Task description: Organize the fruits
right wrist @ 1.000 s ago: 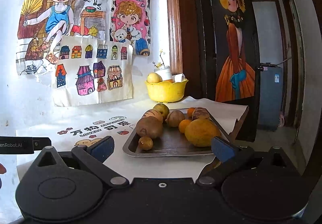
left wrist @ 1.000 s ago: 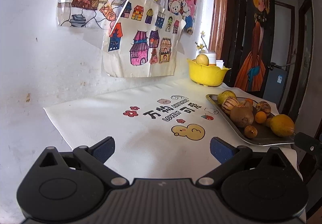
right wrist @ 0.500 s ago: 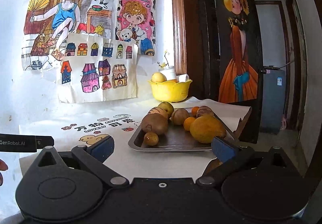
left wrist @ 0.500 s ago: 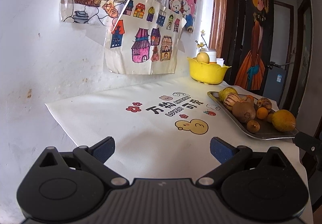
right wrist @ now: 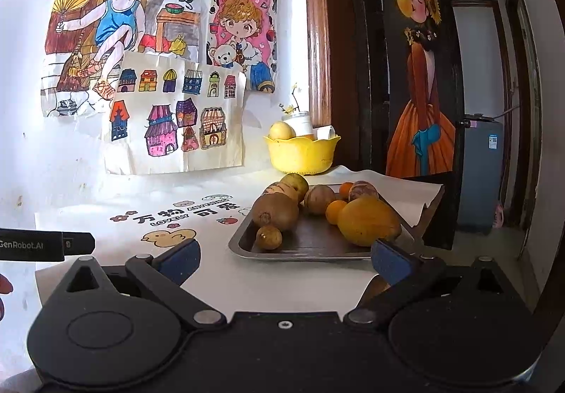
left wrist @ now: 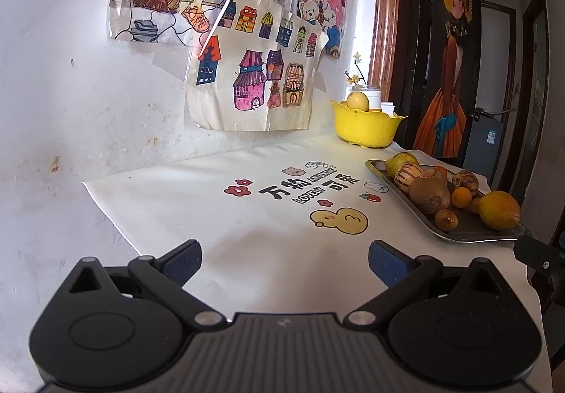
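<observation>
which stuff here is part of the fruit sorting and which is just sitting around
Part of the job:
metal tray
large yellow fruit
brown kiwi
small oranges
yellow bowl
pale fruit in the bowl

Just lying about:
wall drawings
printed tablecloth
white jar with flowers

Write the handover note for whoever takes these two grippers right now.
Left gripper: open, empty, over the white printed tablecloth, well short of the fruit.
Right gripper: open, empty, facing the near edge of the metal tray.
Tray holds a large yellow fruit, a kiwi, a small brown fruit, small oranges and several striped or greenish fruits.
Yellow bowl at the back by the wall already holds one pale round fruit.
Done: nothing gripped at present.
Left: the tray fruits remain to be sorted, probably into the bowl.
</observation>
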Demonstrator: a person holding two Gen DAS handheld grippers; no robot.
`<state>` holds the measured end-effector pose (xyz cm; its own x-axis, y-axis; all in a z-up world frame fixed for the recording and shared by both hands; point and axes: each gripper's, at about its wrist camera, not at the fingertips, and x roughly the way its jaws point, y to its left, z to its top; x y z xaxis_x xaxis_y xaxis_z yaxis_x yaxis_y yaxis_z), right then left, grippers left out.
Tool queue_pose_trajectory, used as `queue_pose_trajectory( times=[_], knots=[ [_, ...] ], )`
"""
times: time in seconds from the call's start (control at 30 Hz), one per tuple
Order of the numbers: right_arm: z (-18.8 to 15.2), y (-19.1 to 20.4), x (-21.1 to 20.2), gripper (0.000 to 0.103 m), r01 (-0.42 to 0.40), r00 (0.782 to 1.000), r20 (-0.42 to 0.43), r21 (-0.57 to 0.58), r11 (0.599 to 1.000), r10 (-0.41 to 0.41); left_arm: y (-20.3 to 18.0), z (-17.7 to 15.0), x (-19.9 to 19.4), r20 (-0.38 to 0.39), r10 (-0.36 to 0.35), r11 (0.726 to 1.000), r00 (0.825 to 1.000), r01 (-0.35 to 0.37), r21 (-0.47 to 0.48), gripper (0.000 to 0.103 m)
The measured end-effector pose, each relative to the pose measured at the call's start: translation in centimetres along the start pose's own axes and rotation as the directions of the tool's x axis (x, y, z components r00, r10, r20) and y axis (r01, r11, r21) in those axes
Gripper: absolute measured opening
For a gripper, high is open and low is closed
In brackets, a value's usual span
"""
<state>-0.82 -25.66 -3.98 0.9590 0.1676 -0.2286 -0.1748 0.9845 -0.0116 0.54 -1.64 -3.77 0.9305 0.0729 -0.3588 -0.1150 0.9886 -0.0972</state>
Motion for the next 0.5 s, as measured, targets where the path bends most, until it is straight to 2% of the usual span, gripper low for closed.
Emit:
queue_pose_trajectory(
  times=[0.5],
  knots=[
    [-0.14, 0.09, 0.1, 0.103, -0.01, 1.0, -0.005, -0.009, 1.0, 0.01, 0.06, -0.16, 0.05, -0.004, 0.006, 1.0, 1.0, -0.006, -0.004, 0.103]
  ],
)
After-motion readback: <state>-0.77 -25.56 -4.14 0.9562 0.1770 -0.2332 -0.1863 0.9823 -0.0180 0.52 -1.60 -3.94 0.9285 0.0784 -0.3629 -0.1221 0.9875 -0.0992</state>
